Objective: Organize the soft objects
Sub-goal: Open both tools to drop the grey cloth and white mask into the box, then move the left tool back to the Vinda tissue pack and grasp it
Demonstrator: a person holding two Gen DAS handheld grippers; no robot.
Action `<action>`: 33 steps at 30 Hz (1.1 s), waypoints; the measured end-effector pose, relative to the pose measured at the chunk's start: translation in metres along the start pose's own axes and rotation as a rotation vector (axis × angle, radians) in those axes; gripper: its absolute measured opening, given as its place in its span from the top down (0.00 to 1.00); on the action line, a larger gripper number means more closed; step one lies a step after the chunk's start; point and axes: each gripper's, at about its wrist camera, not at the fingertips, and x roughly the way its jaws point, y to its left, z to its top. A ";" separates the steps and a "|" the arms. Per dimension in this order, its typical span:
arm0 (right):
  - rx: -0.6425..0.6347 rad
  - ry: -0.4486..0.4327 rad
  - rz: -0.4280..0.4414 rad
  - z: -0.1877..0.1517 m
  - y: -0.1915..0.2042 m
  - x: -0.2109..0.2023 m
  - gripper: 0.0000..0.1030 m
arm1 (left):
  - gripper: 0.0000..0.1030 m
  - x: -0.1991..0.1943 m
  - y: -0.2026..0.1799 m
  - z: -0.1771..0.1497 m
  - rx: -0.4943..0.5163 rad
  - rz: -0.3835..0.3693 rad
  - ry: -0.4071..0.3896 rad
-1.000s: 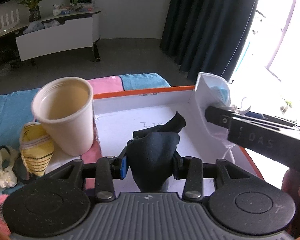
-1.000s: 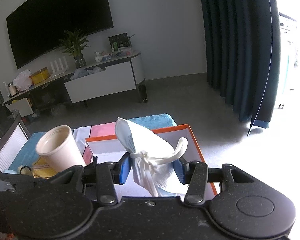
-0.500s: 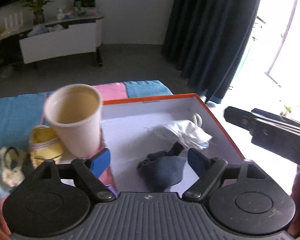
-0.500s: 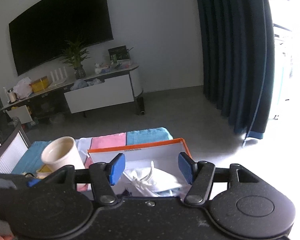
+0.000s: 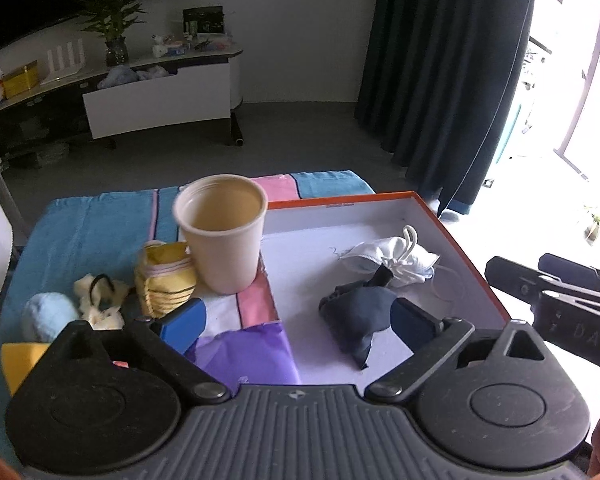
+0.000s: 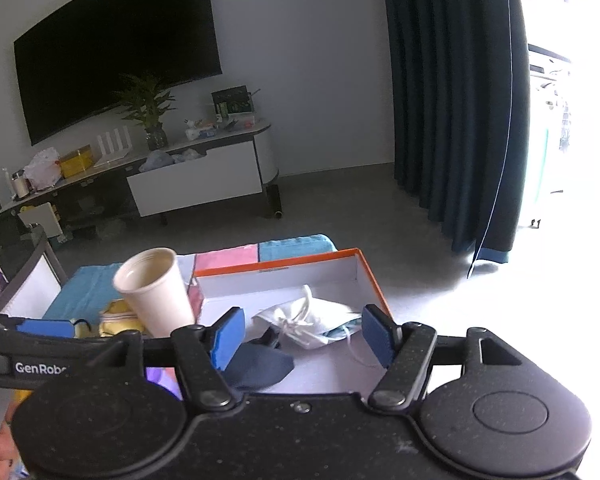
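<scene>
A white box with an orange rim (image 5: 456,240) (image 6: 374,286) holds a dark navy cloth (image 5: 352,314) (image 6: 258,366) and a white face mask (image 5: 396,258) (image 6: 312,322). My left gripper (image 5: 296,322) is open and empty, above the box's near edge. My right gripper (image 6: 302,338) is open and empty, raised over the box. On the blue towel (image 5: 88,224) left of the box lie a yellow striped sock (image 5: 164,278), a cream scrunchie (image 5: 98,300) and a light blue fluffy ball (image 5: 46,316).
A tall beige paper cup (image 5: 222,236) (image 6: 156,292) stands at the box's left wall. A purple sheet (image 5: 248,354) and a yellow piece (image 5: 18,360) lie near me. The right gripper's body (image 5: 556,304) shows at the right. Floor, TV stand and dark curtain lie beyond.
Both grippers opened and pulled back. The navy cloth dropped from the left one and the face mask from the right one into the box.
</scene>
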 end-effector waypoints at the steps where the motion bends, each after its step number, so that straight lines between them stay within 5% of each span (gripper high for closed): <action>1: 0.003 0.000 0.005 -0.001 0.002 -0.003 0.24 | 0.01 -0.003 0.002 -0.001 -0.003 0.004 -0.001; 33: -0.094 0.033 0.135 -0.024 0.086 -0.030 0.22 | 0.01 -0.050 0.069 -0.042 -0.072 0.107 -0.022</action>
